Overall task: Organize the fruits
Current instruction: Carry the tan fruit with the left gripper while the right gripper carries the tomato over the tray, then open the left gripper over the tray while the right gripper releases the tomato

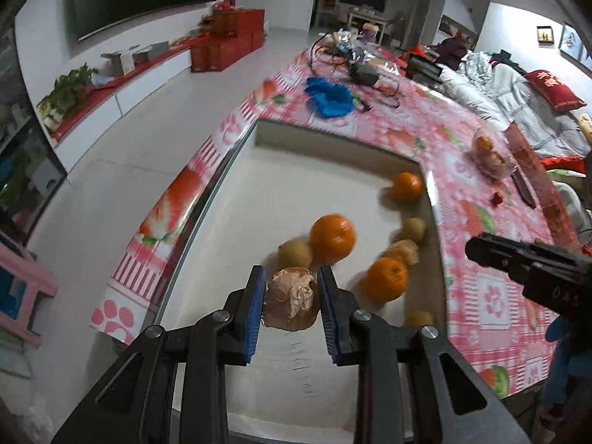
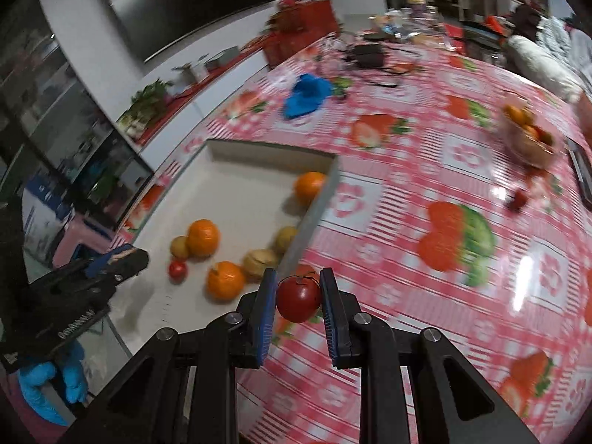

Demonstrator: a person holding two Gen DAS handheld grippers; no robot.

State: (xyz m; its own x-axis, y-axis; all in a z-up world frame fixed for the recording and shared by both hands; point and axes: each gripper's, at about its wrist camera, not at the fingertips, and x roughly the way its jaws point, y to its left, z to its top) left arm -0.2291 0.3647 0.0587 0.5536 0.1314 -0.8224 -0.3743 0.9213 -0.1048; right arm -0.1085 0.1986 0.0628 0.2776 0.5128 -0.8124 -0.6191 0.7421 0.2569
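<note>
Sorting fruit into the white tray (image 1: 281, 185) on the strawberry-print tablecloth (image 2: 425, 192) goes best, I judge, if I keep each kind in its own cluster and set pieces down gently so the round ones do not roll.

The tray already holds three oranges, the biggest one (image 1: 332, 236) near the middle, plus some yellow-green fruits and a papery-husked one (image 1: 405, 249) along the right wall.

My left gripper (image 1: 292, 296) hangs low over the tray's near end, its jaws narrowed to a pinch on a husked fruit (image 1: 292, 298) with crumpled tan wrapping; I should lay it by its twin.

My right gripper (image 2: 298, 298) is above the tablecloth just outside the tray's right wall, jaws closed around a small red tomato (image 2: 298, 299), though blur makes the contact on the left pad hard to confirm. A matching tomato (image 2: 177, 269) sits inside, so that spot suits it.
</note>
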